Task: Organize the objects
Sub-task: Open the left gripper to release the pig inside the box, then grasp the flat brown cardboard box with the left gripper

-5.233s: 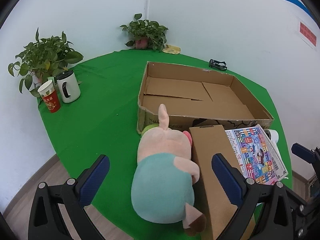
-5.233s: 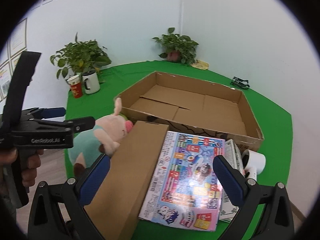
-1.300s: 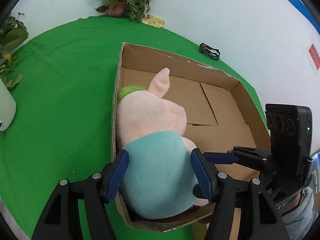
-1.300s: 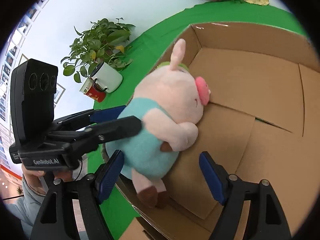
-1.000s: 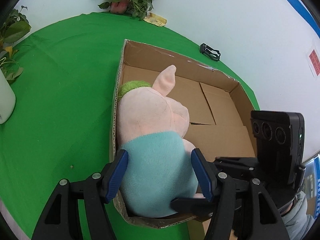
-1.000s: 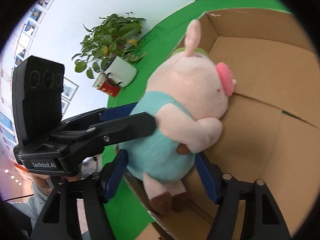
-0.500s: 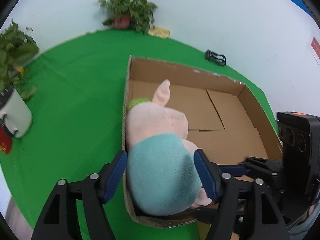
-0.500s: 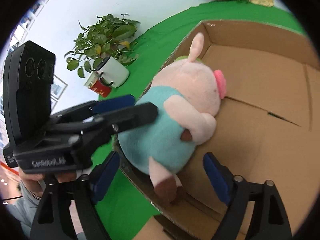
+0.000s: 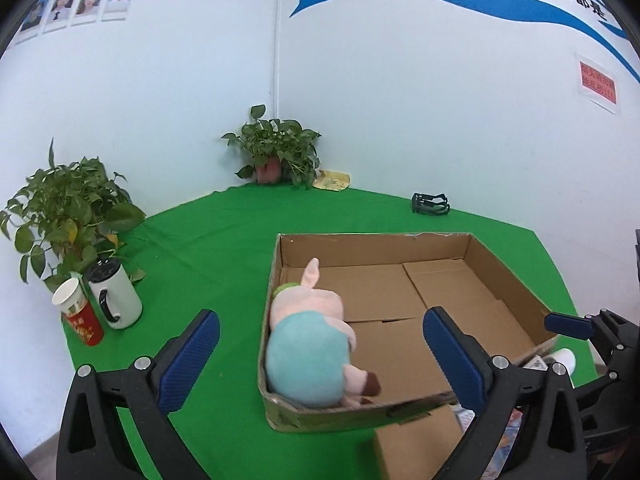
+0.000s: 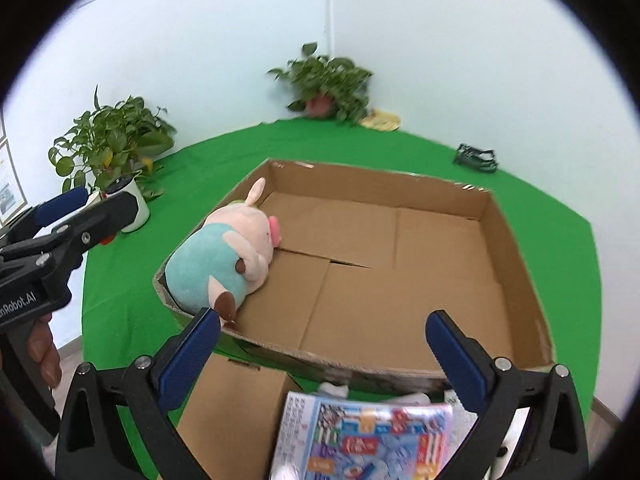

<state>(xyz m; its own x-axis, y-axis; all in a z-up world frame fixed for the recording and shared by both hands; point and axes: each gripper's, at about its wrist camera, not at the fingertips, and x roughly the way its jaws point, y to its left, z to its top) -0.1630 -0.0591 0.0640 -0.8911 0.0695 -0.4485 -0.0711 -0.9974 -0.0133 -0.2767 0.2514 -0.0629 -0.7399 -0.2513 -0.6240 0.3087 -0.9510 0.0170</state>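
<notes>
So the plush pig (image 9: 310,344) is down in the cardboard tray (image 9: 372,240), lying on its side in the near-left corner, its back against the left wall, ahead of the left gripper (image 9: 320,344) and clear of both pads. That gripper's jaws have just been opening and now stand spread wide with nothing between them but air, the pig sitting beyond the fingertips. The right gripper (image 10: 320,340) is the same story: its jaws have just been opening, they are wide apart and empty, and from its view the pig (image 10: 224,256) sits ahead and to the left, inside the tray (image 10: 516,248).

One item stowed, then, and the rest of the tray floor is bare. Just below the right gripper, outside the tray's near wall, wait a plain brown box (image 10: 232,412) and a colourful printed pack (image 10: 368,436), with something white (image 10: 334,390) peeking out between pack and tray; what that is cannot be told from here. These look like the next candidates, so the job reads as barely a third done.

Off to the left of the left gripper, a white mug (image 9: 114,300) and a red paper cup (image 9: 80,318) stand on the green surface (image 9: 192,248) beside a potted plant (image 9: 66,208); whether they belong to the tidy-up is unclear.
</notes>
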